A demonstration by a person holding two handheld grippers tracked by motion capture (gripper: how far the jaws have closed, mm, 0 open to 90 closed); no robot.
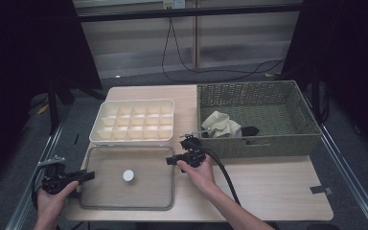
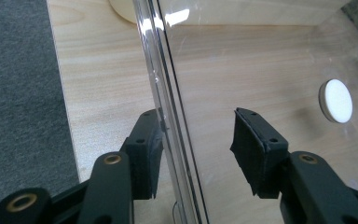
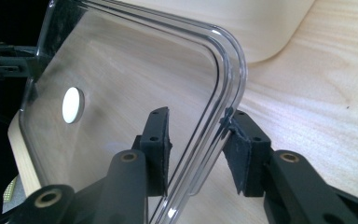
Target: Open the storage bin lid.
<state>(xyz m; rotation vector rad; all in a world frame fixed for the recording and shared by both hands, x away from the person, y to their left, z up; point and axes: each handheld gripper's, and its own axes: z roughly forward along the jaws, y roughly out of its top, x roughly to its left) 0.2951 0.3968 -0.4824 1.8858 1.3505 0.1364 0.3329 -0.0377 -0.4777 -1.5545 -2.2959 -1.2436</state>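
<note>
A clear plastic lid (image 1: 124,196) with a white round knob (image 1: 128,175) lies flat on the wooden table's near left part. My left gripper (image 1: 90,176) is at the lid's left edge. In the left gripper view it (image 2: 198,140) is open, its jaws astride the lid's rim (image 2: 161,93), the left pad against it; the knob (image 2: 336,100) lies to the right. My right gripper (image 1: 171,161) is at the lid's far right corner. It (image 3: 198,144) is open, its jaws either side of the curved rim (image 3: 230,79); the knob (image 3: 72,105) shows beyond.
A cream box (image 1: 134,120) divided into several compartments sits just behind the lid. A woven basket (image 1: 268,146) at the back right holds a beige cloth (image 1: 220,124) and a dark item (image 1: 250,130). Bare tabletop (image 1: 278,187) lies near right.
</note>
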